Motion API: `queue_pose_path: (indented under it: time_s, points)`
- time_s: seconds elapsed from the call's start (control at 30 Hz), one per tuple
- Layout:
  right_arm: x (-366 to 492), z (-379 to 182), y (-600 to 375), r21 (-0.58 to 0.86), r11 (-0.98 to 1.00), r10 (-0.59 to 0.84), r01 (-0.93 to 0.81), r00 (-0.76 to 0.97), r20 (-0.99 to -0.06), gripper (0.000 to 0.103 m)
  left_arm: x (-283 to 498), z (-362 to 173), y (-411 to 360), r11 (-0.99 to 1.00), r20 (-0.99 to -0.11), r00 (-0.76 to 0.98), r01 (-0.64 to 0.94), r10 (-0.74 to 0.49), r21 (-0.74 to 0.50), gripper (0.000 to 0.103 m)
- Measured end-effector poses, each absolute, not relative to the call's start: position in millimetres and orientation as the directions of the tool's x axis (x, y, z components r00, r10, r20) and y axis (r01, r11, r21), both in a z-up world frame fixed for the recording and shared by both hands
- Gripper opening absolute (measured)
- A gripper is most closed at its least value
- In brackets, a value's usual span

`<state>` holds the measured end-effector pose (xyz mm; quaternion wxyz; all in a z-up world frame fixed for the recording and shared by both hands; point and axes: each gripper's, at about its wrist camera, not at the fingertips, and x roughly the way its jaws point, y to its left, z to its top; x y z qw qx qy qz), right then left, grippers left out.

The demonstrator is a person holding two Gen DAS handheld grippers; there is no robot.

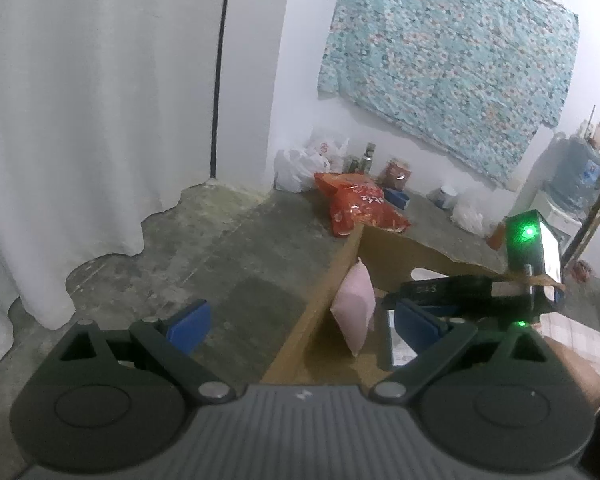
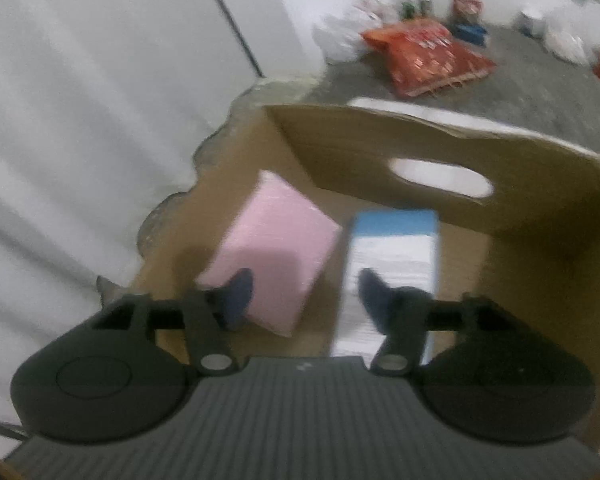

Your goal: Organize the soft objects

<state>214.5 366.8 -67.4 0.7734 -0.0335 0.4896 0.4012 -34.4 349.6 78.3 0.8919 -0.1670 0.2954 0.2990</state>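
- Hovering above the open brown cardboard box (image 2: pixel 440 152) is the right gripper (image 2: pixel 306 292), its blue pads standing apart with nothing between them.
- Below it, inside the box, lie two soft packs: a pink rectangular soft pack (image 2: pixel 276 248) leaning against the left wall, and a white soft pack with a blue end (image 2: pixel 396 248) lying flat on the floor just beside it.
- From the left wrist camera, the pink pack (image 1: pixel 356 304) stands on edge against the box's near wall (image 1: pixel 320 304), and only a sliver of the white pack (image 1: pixel 396 340) shows past the right gripper (image 1: pixel 452 292), which reaches in from the right with a green light glowing on its body.
- Left gripper (image 1: pixel 304 322) sits wide, empty, one pad over the bare concrete floor (image 1: pixel 220 248) outside the box, the other over the box interior.
- Progress call: two soft items look stowed, so at least part of the sorting seems done.
- What's left is hard to judge; neither view shows any more soft items waiting close by.
- Back by the white wall, a red printed plastic bag (image 2: pixel 424 56) lies on the floor among white carrier bags (image 1: pixel 304 164) and jars; whether any of that belongs to the job, I can't tell.
- Right view is blurred, so pad contact with the packs can't be ruled in; they appear clear of both.
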Motion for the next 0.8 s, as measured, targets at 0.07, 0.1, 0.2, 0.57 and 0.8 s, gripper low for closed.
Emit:
queue_pose_path:
  time_s: [0.07, 0.1, 0.2, 0.57, 0.8]
  points:
    - [212, -63, 372, 0.357, 0.672, 0.595, -0.649, 0.186, -0.782, 0.061, -37, 78, 352, 0.761, -0.629, 0.646, -0.636, 0.433, -0.130, 0.099]
    - [211, -61, 371, 0.376, 0.673, 0.602, -0.637, 0.177, -0.778, 0.061, -38, 77, 353, 0.760, -0.632, 0.646, -0.635, 0.428, -0.134, 0.099]
    - [207, -46, 355, 0.448, 0.651, 0.652, -0.613, 0.149, -0.743, 0.061, -40, 77, 353, 0.764, -0.640, 0.647, -0.630, 0.416, -0.141, 0.099]
    - [142, 53, 156, 0.591, 0.575, 0.792, -0.565, 0.204, -0.575, 0.065, -70, 94, 314, 0.850, -0.547, 0.765, -0.499, 0.340, -0.171, 0.099]
    - [79, 77, -21, 0.577, 0.677, 0.736, -0.457, 0.437, -0.518, 0.067, -83, 96, 250, 0.939, -0.512, 0.835, -0.314, 0.201, -0.144, 0.100]
